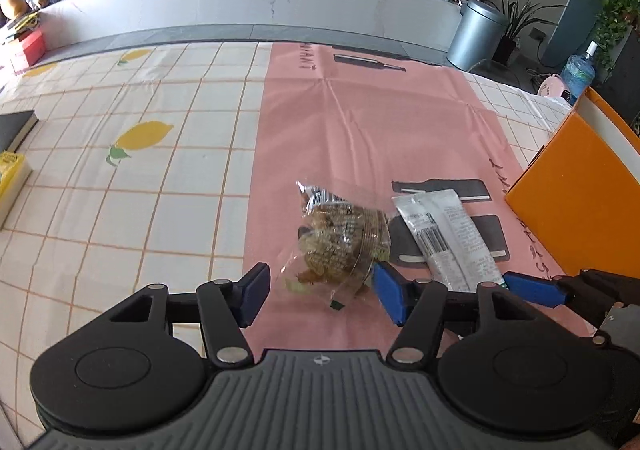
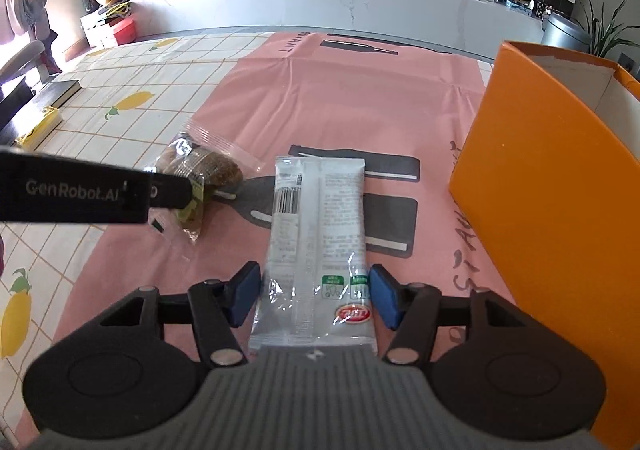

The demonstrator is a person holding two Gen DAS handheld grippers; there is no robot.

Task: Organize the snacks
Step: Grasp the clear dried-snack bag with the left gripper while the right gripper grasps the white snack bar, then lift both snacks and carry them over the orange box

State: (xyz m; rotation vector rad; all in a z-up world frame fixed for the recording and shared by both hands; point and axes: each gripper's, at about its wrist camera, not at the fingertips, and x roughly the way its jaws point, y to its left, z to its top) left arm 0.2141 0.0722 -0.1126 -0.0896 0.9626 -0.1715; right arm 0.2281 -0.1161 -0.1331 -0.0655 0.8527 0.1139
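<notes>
White packet: the long white snack packet [image 2: 318,246] lies flat on the pink mat [image 2: 340,90], its near end sitting between your right fingers and its far end pointing to 12 o'clock in the right wrist view.
Clear bag: the clear bag of brown snacks [image 1: 340,244] rests on the same mat, just left of the white packet – at 10 o'clock from the packet in the right wrist view.
Right gripper: your right gripper [image 2: 314,300] stands apart, a blue pad on either side of the packet, close to its edges; you are not clamped on it.
Left gripper: your left gripper [image 1: 322,292] is spread wide too, the clear bag just ahead at 12 o'clock, its near corner reaching in between the pads without being pinched.
Orange box: the open orange box [image 2: 560,178] stands at 2 o'clock from the right gripper, near the packet but not touching it.
Step in hand: by the look of it you are lined up for the pick – both snacks framed, neither held.
Next move: judge it as a squeeze first; the packet is thin and slippery, so close squarely across its width, then lift and carry toward the box.
Surroundings: the lemon-print tablecloth [image 1: 140,138] runs off at 9 o'clock.
</notes>
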